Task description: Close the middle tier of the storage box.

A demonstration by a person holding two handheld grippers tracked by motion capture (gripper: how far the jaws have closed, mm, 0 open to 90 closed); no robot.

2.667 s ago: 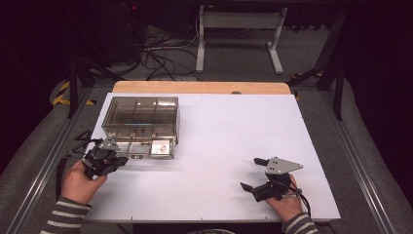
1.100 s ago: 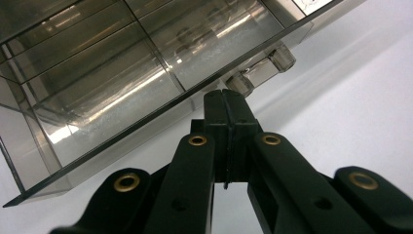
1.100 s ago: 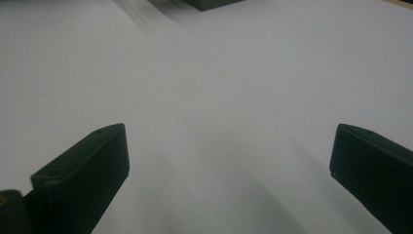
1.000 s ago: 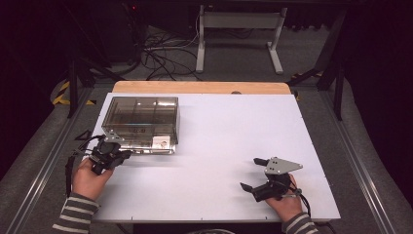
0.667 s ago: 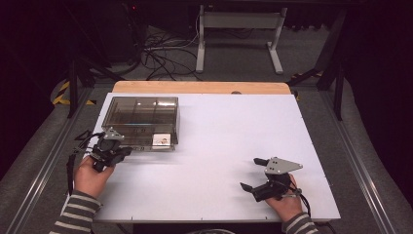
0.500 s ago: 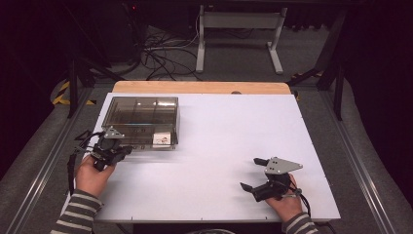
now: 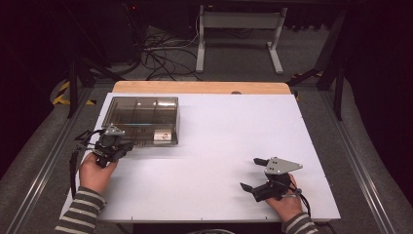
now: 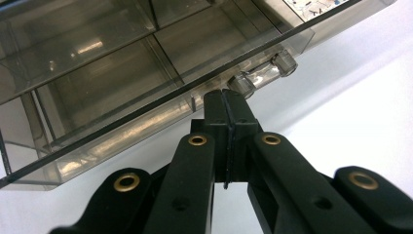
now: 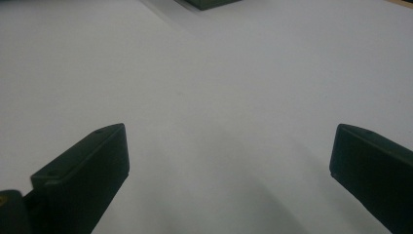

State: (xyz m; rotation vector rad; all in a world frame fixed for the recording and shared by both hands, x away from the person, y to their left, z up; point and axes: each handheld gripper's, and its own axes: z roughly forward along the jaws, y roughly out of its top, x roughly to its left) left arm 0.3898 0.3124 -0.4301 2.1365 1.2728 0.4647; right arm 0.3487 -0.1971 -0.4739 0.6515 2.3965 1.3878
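Left gripper (image 8: pixel 227 97) had its jaws pressed together with nothing between them, tips right at the clear latch knobs (image 8: pixel 263 75) on the front edge of the smoky plastic compartment box (image 7: pixel 141 119). Box sat at the table's (image 7: pixel 234 141) far-left area. Right gripper (image 7: pixel 254 174) rested near-right on the table, jaws wide apart, empty.

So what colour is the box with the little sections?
The box is see-through smoky grey-brown plastic. The left gripper view shows it best.
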